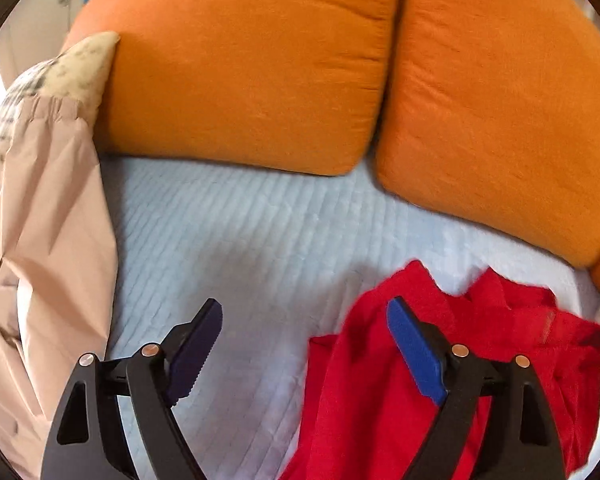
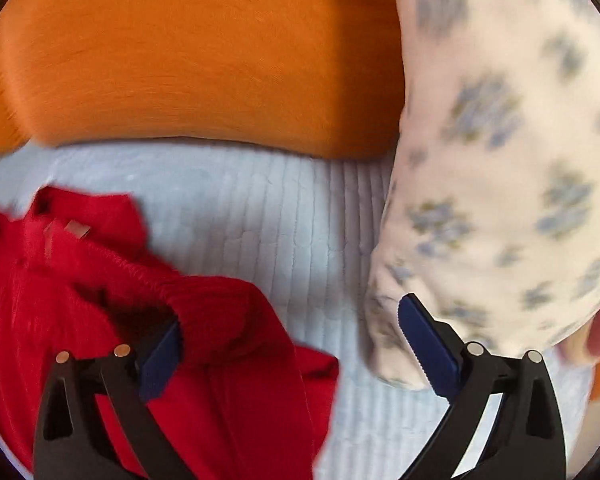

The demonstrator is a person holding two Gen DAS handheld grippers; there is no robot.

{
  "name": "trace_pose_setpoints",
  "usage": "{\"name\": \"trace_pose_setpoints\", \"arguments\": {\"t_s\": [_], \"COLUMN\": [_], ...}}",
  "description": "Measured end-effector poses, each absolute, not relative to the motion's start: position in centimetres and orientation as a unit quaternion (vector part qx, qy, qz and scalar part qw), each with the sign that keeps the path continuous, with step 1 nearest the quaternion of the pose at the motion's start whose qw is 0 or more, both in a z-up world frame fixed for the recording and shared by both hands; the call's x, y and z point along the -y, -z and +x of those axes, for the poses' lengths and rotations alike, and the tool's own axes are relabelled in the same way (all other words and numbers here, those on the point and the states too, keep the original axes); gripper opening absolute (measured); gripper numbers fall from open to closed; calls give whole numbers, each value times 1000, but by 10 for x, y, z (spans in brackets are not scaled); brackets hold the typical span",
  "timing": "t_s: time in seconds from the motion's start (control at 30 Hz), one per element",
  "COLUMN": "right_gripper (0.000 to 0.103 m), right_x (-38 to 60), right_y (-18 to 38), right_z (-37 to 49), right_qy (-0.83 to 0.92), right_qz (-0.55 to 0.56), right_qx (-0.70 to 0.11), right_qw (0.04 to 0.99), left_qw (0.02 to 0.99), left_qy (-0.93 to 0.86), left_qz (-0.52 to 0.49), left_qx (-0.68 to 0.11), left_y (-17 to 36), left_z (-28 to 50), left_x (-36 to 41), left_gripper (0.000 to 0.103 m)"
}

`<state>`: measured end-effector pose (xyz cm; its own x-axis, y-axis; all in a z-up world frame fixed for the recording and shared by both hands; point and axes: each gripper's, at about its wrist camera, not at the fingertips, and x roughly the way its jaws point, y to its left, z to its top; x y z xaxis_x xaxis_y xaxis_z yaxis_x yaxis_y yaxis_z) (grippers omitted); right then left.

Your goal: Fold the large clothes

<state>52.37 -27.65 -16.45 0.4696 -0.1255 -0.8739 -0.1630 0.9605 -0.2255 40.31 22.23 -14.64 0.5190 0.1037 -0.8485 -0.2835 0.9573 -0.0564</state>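
Left wrist view: red sweater [image 1: 380,380] lies crumpled on the pale blue quilted bed [image 1: 240,240], at the lower right, in front of two orange cushions [image 1: 244,68]. Pink garment [image 1: 48,240] heaped at the left edge, well apart. Left tongs [image 1: 305,354] gape wide with nothing between the pads; one pad hangs over the red knit, not pressing it.

Right wrist view: right tongs [image 2: 288,350] also spread wide, empty. Left pad sits at the ribbed cuff or hem [image 2: 204,292] of the sweater (touching or just above, blur hides which). Floral pillow [image 2: 500,160] close beside the right pad.

Handling, by judgement: soft, limp knit, fairly light, will sag and stretch, not slippery, not fragile. Best hold looks like the ribbed edges or shoulder seams, one corner per tong, pinching both layers, then lift and shake flat before folding.
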Motion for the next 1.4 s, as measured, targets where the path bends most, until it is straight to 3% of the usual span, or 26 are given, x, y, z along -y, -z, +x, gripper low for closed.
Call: {"name": "trace_pose_setpoints", "arguments": {"t_s": [0.17,0.27,0.4,0.5,0.63,0.67,0.77,0.87,1.23,1.4], "right_gripper": [98,98,98,75,67,59,41,29,28,35], "right_x": [223,211,207,190,170,166,160,163,169,160], "right_y": [133,113,125,154,197,208,236,239,209,253], "right_z": [459,431,425,421,428,431,434,445,495,491], "right_qy": [-37,-28,-132,-174,-164,-162,-152,-134,-94,-88], "right_qz": [-265,-249,-98,-64,-93,-94,-94,-57,-5,-61], "right_qx": [-411,-361,-466,-527,-562,-569,-563,-535,-487,-544], "right_qw": [872,898,869,829,806,800,807,832,868,832], "left_qw": [865,850,829,825,822,825,835,837,850,833], "left_qy": [-3,42,66,57,34,27,5,-13,-53,-41], "left_qz": [-13,-15,13,26,27,25,-7,-38,-65,-91], "left_qx": [-502,-525,-556,-562,-568,-564,-550,-545,-520,-543], "left_y": [147,156,183,202,231,236,245,247,234,234], "left_z": [385,377,374,370,373,373,383,397,432,418], "left_x": [-156,-120,-73,-57,-53,-52,-61,-69,-82,-93], "left_gripper": [86,86,86,85,85,85,85,84,84,82]}}
